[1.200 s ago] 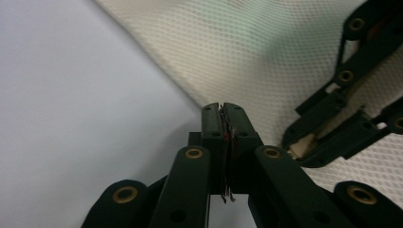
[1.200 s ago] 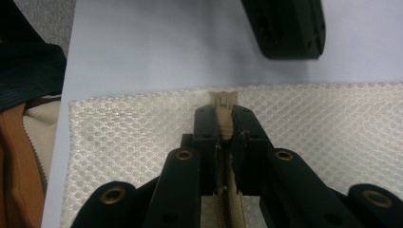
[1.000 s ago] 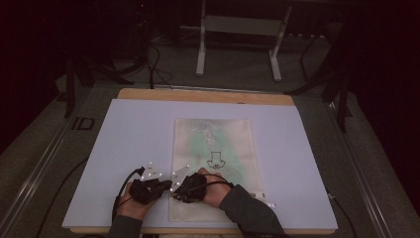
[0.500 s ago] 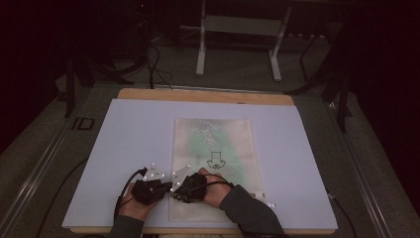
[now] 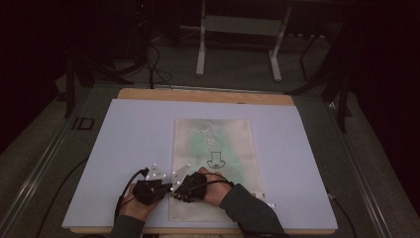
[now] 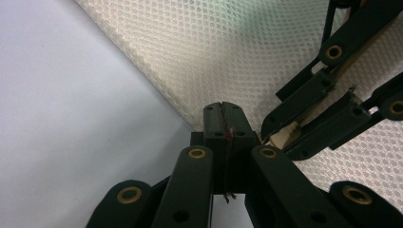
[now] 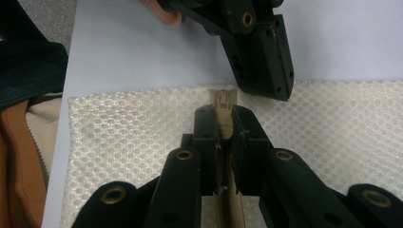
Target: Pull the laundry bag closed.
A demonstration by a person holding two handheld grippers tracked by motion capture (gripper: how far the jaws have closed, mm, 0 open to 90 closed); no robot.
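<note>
White sheet (image 5: 133,148) on wooden table (image 5: 208,95) (dark room), both tongs clamped on mesh bag (image 5: 225,144).

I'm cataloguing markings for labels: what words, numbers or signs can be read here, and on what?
"ID": white letters on the dark floor mat left of the table.
Black outline drawing, no letters legible, on the white mesh zip bag.
Embossed mark on the beige zipper pull: too small to read.
</note>
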